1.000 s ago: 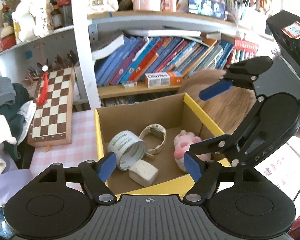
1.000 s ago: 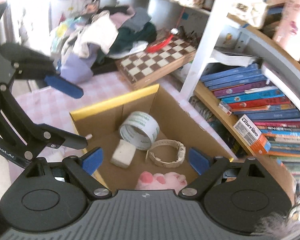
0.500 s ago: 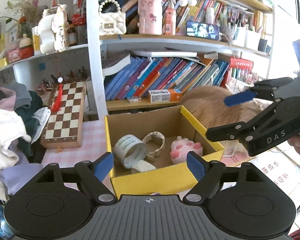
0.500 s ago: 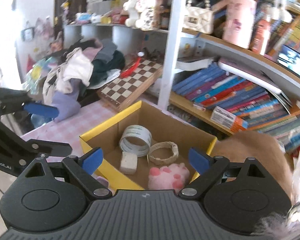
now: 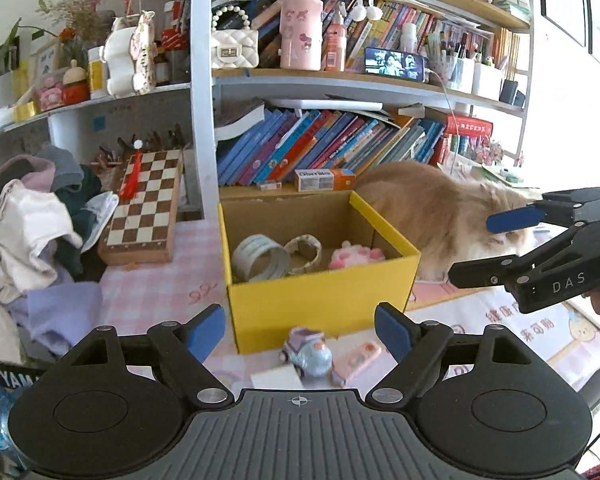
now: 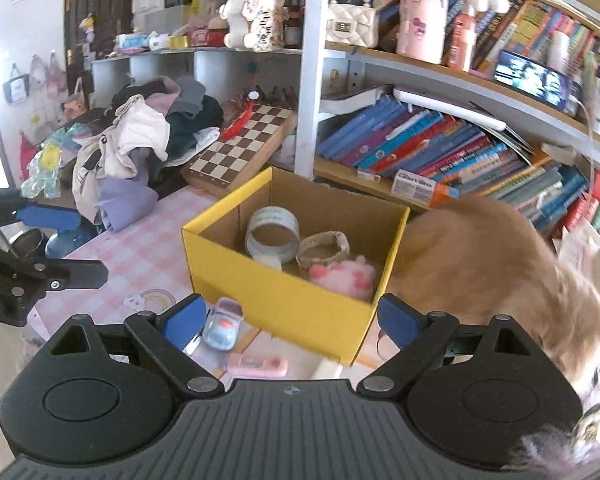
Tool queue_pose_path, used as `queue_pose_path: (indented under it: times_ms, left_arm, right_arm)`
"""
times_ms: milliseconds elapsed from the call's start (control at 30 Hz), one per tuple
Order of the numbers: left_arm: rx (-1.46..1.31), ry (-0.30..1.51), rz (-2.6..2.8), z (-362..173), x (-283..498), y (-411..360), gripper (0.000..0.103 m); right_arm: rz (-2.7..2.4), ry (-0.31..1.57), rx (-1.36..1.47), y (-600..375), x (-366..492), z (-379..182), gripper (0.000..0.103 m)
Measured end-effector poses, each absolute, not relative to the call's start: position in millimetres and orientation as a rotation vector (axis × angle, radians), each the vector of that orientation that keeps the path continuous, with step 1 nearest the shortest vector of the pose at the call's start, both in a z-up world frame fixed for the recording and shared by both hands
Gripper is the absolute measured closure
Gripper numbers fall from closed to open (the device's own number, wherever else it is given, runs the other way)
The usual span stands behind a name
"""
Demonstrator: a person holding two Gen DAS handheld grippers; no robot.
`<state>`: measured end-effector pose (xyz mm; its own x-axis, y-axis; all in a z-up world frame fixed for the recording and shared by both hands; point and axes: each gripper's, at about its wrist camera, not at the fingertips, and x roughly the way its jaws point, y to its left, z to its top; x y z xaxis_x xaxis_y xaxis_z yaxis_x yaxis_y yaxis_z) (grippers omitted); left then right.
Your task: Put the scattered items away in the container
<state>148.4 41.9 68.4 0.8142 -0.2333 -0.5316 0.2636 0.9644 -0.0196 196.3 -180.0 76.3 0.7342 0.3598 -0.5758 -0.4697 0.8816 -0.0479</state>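
A yellow cardboard box [image 5: 320, 300] [image 6: 260, 284] stands on the pink checked table and holds a tape roll [image 5: 260, 258] [image 6: 272, 236], a beige watch strap [image 5: 304, 246] [image 6: 324, 246] and a pink paw plush [image 5: 356, 256] [image 6: 344, 276]. In front of the box lie a small blue toy car [image 5: 306, 354] [image 6: 222, 324], a pink flat case [image 5: 356, 360] [image 6: 256, 364] and a white pad [image 5: 276, 378]. My left gripper [image 5: 300, 330] is open and empty, above these items. My right gripper [image 6: 292, 318] is open and empty, in front of the box.
An orange cat [image 5: 440, 216] [image 6: 480, 264] stands right of the box. A chessboard [image 5: 146, 204] and a clothes pile [image 5: 32, 220] lie to the left. A bookshelf [image 5: 340, 144] rises behind. A blue bottle [image 6: 66, 240] stands at the table's left edge.
Both grippers have pulled back and up from over the box, staying open. The toy car, pink case and white pad in front of the box have come into view.
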Motion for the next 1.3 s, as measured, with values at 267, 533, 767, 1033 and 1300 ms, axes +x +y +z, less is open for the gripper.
queue_pose_path:
  times_ms: [267, 533, 767, 1033, 1300]
  left_arm:
    - [0.020, 0.584, -0.213, 45.4, 113.5, 45.7, 0.019]
    - [0.005, 0.631, -0.189, 18.6, 95.0, 41.0, 0.019]
    - [0.024, 0.643, -0.177, 3.7, 83.6, 33.5, 0.019]
    - [0.034, 0.687, -0.194, -13.7, 76.8, 24.7, 0.019]
    - [0.042, 0.691, -0.195, -16.1, 75.8, 23.7, 0.019]
  right_arm:
    - [0.373, 0.601, -0.154, -180.6, 156.8, 45.9, 0.010]
    - [0.350, 0.638, -0.149, -168.1, 123.1, 12.9, 0.010]
    - [0.314, 0.662, -0.160, -160.0, 102.5, -12.7, 0.013]
    - [0.283, 0.698, -0.163, -157.8, 89.8, -29.0, 0.013]
    - [0.278, 0.703, -0.161, -157.0, 85.4, -30.5, 0.019]
